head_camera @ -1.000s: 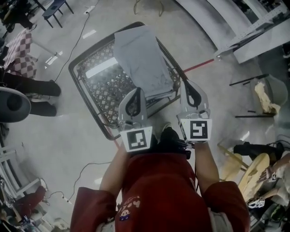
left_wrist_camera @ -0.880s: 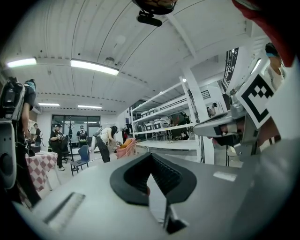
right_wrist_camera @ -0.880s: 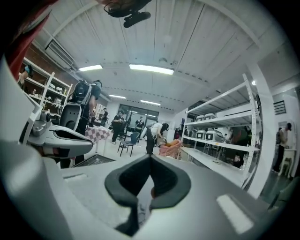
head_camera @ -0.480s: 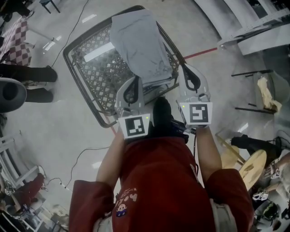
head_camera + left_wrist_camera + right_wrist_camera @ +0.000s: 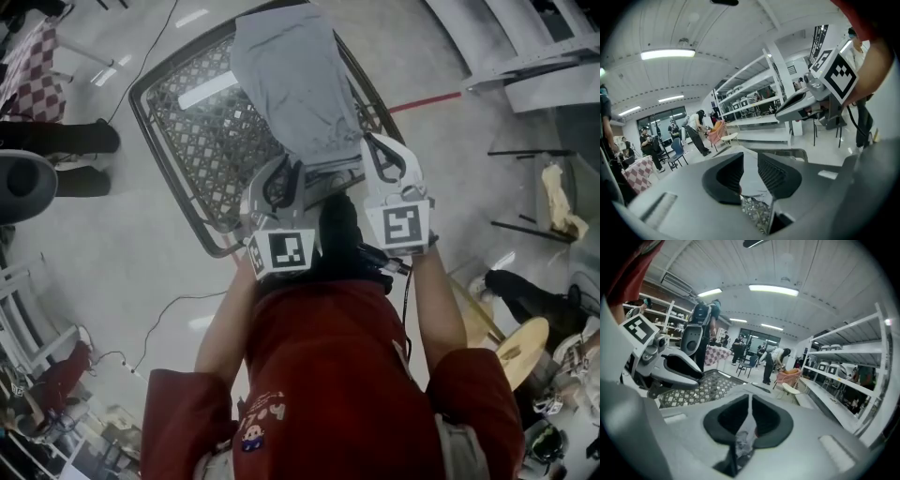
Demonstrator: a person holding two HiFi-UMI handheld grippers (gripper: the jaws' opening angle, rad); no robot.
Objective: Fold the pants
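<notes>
Since pants (image 5: 291, 94) lie stretched along desk (image 5: 202, 155), far end at far rim, near end toward person, read this as tail of lay-down. Both grips sit at near edge, one per corner, likely to keep that edge straight. Left hand-held gripper (image 5: 750, 158): jaws slightly spread, just been opening, grey cloth in gap but pads not pressing — looks like release. Right hand-held gripper (image 5: 750, 401): pressed together, pinching thin fold of pants — probably keeping that corner taut until set down. Risk: uneven release skews edge.
</notes>
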